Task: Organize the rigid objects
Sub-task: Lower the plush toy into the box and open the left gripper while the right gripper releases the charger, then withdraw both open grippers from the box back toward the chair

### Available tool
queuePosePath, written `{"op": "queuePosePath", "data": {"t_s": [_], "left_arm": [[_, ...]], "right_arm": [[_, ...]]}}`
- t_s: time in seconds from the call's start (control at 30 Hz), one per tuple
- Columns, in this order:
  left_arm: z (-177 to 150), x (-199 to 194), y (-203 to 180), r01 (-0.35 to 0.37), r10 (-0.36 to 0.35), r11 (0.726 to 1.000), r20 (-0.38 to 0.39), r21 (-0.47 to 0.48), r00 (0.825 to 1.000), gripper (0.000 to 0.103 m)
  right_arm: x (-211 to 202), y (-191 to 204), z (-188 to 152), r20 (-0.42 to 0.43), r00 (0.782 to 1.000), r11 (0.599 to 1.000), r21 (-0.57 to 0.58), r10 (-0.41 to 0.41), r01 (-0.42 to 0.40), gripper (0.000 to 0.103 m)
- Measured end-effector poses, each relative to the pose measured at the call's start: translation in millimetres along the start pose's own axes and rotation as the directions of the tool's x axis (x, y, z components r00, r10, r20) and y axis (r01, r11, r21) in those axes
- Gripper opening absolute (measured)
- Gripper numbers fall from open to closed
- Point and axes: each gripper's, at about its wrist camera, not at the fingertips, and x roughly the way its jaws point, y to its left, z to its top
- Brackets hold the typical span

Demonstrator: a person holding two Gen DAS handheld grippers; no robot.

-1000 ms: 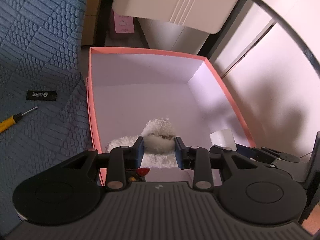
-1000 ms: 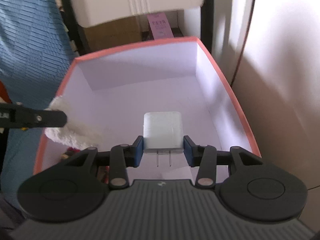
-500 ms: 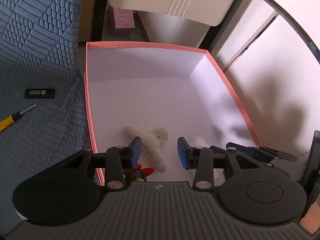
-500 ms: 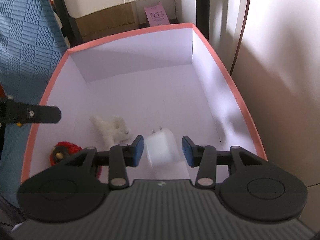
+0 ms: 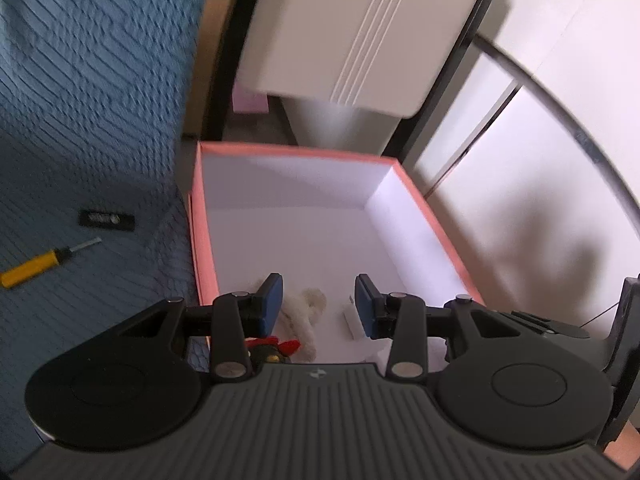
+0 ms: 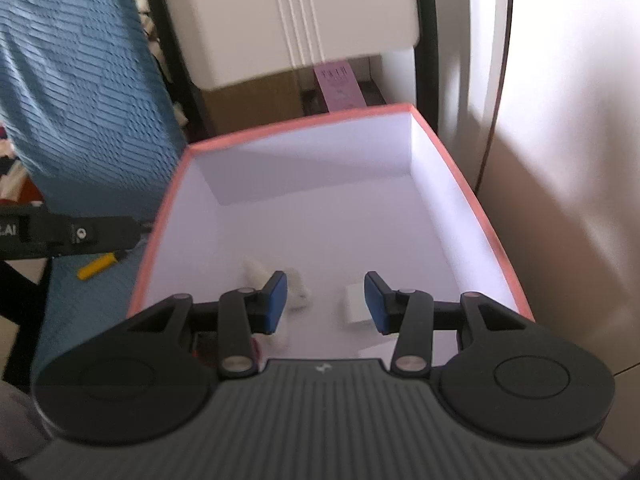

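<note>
A pink-rimmed box (image 5: 436, 236) with a white inside stands beside a blue quilted cover. On its floor near the front lie a fluffy white toy (image 5: 308, 308), a white plug charger (image 5: 350, 320) and a small red and black toy (image 5: 280, 348). My left gripper (image 5: 318, 306) hangs open above the box's near end, nothing between its pads. In the right wrist view my right gripper (image 6: 326, 302) is open too, above the charger (image 6: 356, 308) and the fluffy toy (image 6: 298, 288), apart from both. The box rim (image 6: 480, 216) shows there as well.
A yellow-handled screwdriver (image 5: 44, 266) and a black USB stick (image 5: 106, 219) lie on the blue cover (image 5: 80, 120) left of the box. A white chair back (image 5: 360, 32) stands behind the box, and a pale wall runs along its right side.
The left gripper let go of the fluffy toy and the right let go of the charger; both now lie on the box floor. Both grippers have lifted and drawn back.
</note>
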Motion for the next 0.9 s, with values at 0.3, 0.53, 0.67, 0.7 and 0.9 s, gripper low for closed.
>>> {"op": "queuePosePath", "data": {"t_s": [0.3,0.53,0.67,0.7,0.9], "left_arm": [[-18.1,-61.8,13.7,0.007,-0.004,1.0,0.124,-0.019,0.992,0.046],[-35.8,-102.3,25.8,-0.015,0.021,0.999,0.195,-0.034,0.981,0.046],[-50.3,-118.2,29.6,-0.023,0.029,0.999,0.21,-0.033,0.977,0.046],[-54.6,-121.7,30.1,-0.025,0.031,0.999,0.211,-0.032,0.977,0.046],[-77.1,-143.8,30.5,-0.024,0.034,0.999,0.224,-0.045,0.974,0.046]], "right_arm": [[-37.1,25.9,-4.8,0.081,0.995,0.998,-0.03,0.052,-0.05,0.046],[-67.1,52.6,-15.9,0.126,0.988,0.994,-0.078,0.092,-0.083,0.046],[-80.8,70.7,-26.6,0.134,0.983,0.988,-0.108,0.127,-0.113,0.046],[-83.6,75.1,-29.6,0.135,0.981,0.986,-0.117,0.137,-0.122,0.046],[-98.4,98.3,-50.8,0.131,0.978,0.975,-0.175,0.161,-0.137,0.046]]}}
